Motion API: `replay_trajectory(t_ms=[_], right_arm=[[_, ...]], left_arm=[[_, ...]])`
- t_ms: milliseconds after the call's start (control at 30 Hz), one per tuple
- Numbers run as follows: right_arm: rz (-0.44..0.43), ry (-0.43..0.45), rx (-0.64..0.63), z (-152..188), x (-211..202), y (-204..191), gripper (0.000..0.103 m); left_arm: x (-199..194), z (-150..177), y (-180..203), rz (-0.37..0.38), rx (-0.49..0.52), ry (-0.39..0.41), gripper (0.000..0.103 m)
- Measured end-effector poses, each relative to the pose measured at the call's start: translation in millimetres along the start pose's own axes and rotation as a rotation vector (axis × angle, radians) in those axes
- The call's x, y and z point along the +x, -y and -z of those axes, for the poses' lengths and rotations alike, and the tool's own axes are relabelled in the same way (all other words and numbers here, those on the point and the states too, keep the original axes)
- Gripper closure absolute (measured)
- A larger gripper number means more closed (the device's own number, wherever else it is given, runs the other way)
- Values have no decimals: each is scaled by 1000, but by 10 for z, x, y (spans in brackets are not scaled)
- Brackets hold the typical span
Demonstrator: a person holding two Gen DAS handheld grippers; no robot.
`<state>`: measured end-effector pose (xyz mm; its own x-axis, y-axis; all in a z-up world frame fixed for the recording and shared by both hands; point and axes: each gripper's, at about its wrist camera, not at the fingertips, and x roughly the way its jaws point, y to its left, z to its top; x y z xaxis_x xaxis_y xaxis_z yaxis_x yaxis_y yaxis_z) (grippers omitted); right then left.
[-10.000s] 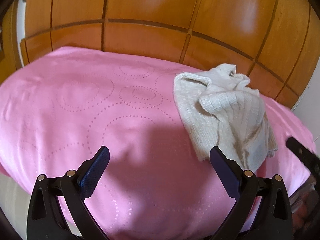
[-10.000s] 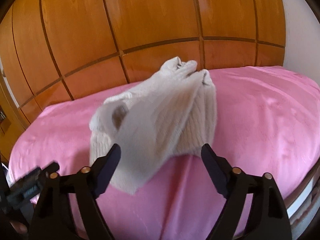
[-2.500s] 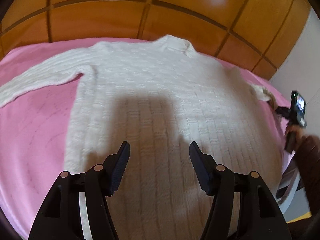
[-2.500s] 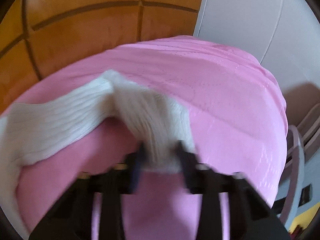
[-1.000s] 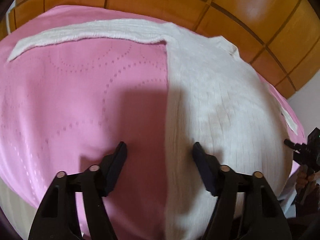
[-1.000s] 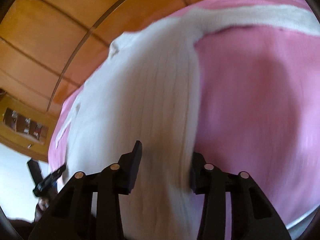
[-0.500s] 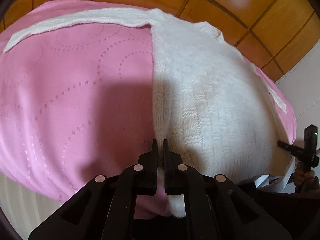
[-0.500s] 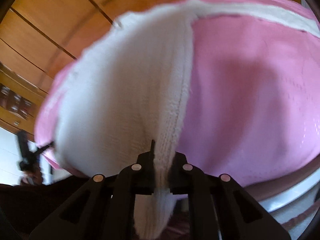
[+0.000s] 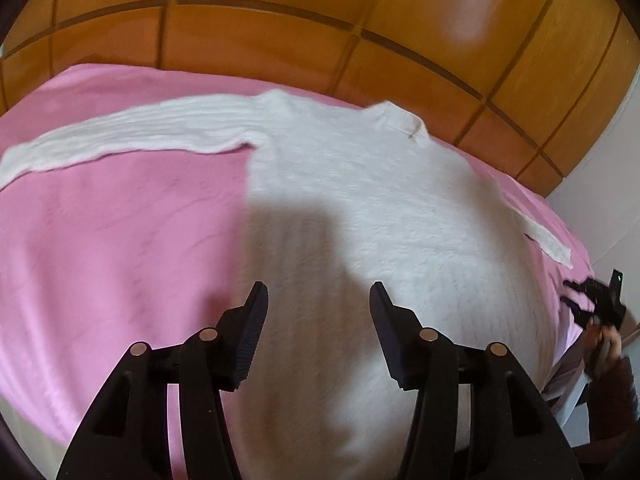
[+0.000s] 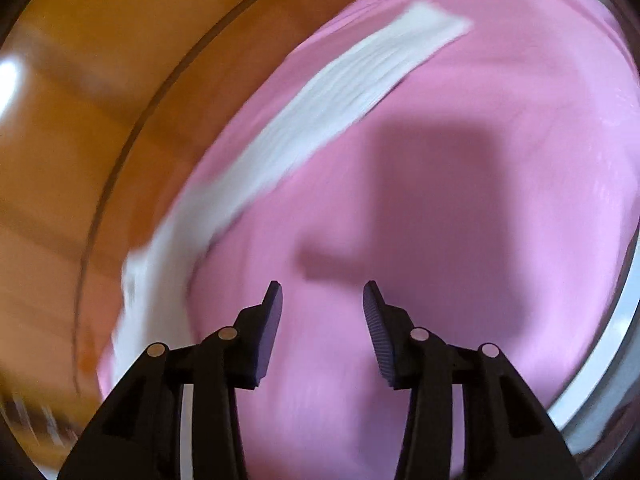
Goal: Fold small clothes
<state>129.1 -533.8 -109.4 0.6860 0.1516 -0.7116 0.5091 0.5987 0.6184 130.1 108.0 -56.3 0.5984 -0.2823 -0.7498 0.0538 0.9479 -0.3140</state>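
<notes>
While the white knitted sweater (image 9: 360,208) lies spread flat on the pink bed cover (image 9: 120,240), both grippers are opening with nothing between the pads — left gripper (image 9: 318,300) above the hem, right gripper (image 10: 322,300) over bare cover. Spreading looks done; folding likely starts next — grasping the right sleeve (image 10: 320,108) to bring it across the body.

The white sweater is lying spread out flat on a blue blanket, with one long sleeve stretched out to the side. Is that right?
Not quite: the blanket is pink, not blue. The left wrist view shows it clearly. The rest holds: the white sweater lies spread out flat on it, with one long sleeve stretched out to the side.
</notes>
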Motion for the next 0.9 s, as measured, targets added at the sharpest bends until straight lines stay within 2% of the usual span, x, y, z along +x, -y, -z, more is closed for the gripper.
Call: replay_trajectory(t_ms=[67, 167, 333, 367, 400, 433, 500, 600, 633, 667, 733, 800, 900], right_arm=[[4, 48, 85, -268, 91, 107, 70], [-1, 86, 178, -610, 279, 189, 71], [43, 115, 223, -974, 563, 173, 74], [56, 121, 228, -1044, 585, 176, 78], [83, 125, 225, -1083, 596, 160, 97], [182, 138, 190, -1162, 597, 126, 98], [295, 163, 154, -1314, 549, 233, 99], [414, 204, 124, -1417, 499, 175, 99], [426, 211, 118, -1416, 486, 129, 99], [419, 218, 99, -1404, 472, 30, 99], [345, 228, -12, -1329, 431, -315, 99], [290, 239, -164, -1180, 396, -761, 99], [206, 205, -312, -930, 436, -1286, 99]], left_arm=[[129, -20, 114, 1, 21, -17, 51], [273, 8, 260, -1, 54, -45, 44], [445, 58, 318, -8, 46, -81, 44], [478, 53, 311, -22, 42, -80, 39], [486, 57, 307, -32, 42, -75, 36], [503, 52, 299, -32, 38, -70, 35], [525, 43, 295, -39, 31, -70, 35], [562, 34, 286, -41, 35, -72, 33], [571, 29, 282, -29, 34, -74, 29], [575, 27, 276, -15, 34, -75, 25], [587, 16, 282, -1, 41, -77, 23], [600, 10, 295, 10, 48, -83, 19], [606, -16, 289, 25, 39, -88, 18]])
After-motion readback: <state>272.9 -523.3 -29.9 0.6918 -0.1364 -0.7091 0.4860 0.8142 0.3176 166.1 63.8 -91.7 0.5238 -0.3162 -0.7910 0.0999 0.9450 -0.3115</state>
